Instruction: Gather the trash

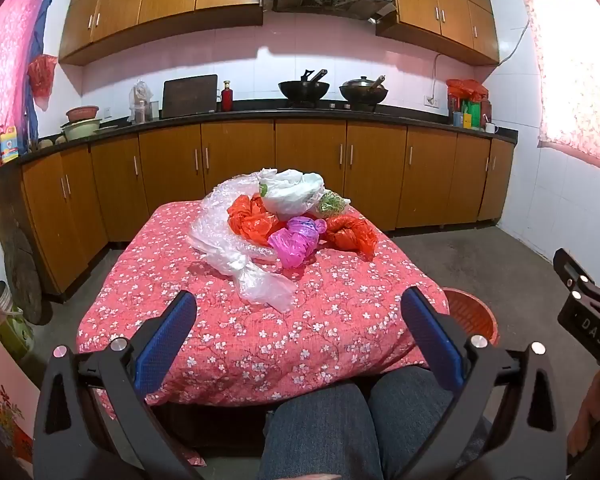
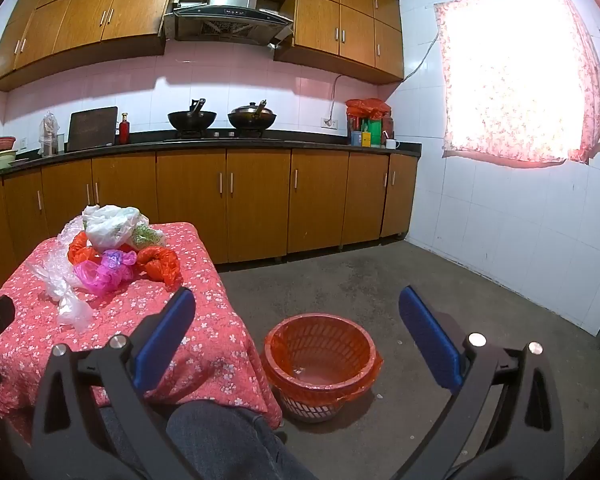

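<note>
A heap of plastic bags lies on the far half of a low table with a red flowered cloth (image 1: 260,340): a clear bag (image 1: 236,252), an orange one (image 1: 252,218), a pink-purple one (image 1: 296,240), a white one (image 1: 290,192) and a second orange one (image 1: 350,232). My left gripper (image 1: 300,304) is open over the table's near part, short of the heap, with nothing between its blue pads. My right gripper (image 2: 296,300) is open too, held above the floor and an orange bin (image 2: 322,360) lined with an orange bag. The heap (image 2: 108,256) shows at the left of the right wrist view.
The person's knees in jeans (image 1: 352,420) sit at the table's near edge. The bin (image 1: 470,314) stands on the concrete floor right of the table. Wooden cabinets and a dark counter with woks (image 1: 304,90) run along the back wall. A curtained window (image 2: 516,76) is on the right.
</note>
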The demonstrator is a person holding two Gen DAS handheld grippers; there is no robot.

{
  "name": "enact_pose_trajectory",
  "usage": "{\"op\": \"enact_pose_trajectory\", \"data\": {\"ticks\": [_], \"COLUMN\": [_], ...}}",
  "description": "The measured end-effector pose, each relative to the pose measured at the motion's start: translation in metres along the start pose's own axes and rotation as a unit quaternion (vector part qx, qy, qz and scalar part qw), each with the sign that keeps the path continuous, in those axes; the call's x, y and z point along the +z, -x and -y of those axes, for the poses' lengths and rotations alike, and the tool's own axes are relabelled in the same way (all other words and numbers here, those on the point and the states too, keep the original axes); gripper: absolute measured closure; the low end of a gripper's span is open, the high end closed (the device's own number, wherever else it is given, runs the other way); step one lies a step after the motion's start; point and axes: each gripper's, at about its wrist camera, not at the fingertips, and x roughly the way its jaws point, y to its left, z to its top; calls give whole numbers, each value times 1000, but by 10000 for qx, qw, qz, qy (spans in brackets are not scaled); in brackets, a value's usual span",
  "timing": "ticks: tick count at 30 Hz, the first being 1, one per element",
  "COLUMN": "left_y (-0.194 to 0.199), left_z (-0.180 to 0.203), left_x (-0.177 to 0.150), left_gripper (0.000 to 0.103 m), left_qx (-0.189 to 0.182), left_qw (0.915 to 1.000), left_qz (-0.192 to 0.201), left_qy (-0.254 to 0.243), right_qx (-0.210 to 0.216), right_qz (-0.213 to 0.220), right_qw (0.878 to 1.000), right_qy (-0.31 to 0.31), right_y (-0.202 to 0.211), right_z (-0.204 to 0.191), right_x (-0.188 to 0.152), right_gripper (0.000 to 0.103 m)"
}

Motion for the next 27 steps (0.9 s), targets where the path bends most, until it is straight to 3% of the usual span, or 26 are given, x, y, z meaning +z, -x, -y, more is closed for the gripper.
{"op": "enact_pose_trajectory", "data": {"ticks": [27], "left_y": [0], "left_z": [1], "left_x": [0], "left_gripper": [2], "left_qx": [-9], "left_qw": [10000], "left_qz": [-6], "left_qy": [18], "right_qx": [6], "right_qz": [-22], "right_qw": [10000], "right_qy": [-11], "right_y": [-1], "right_z": [-1], "right_x": [-1], "right_gripper": [4]}}
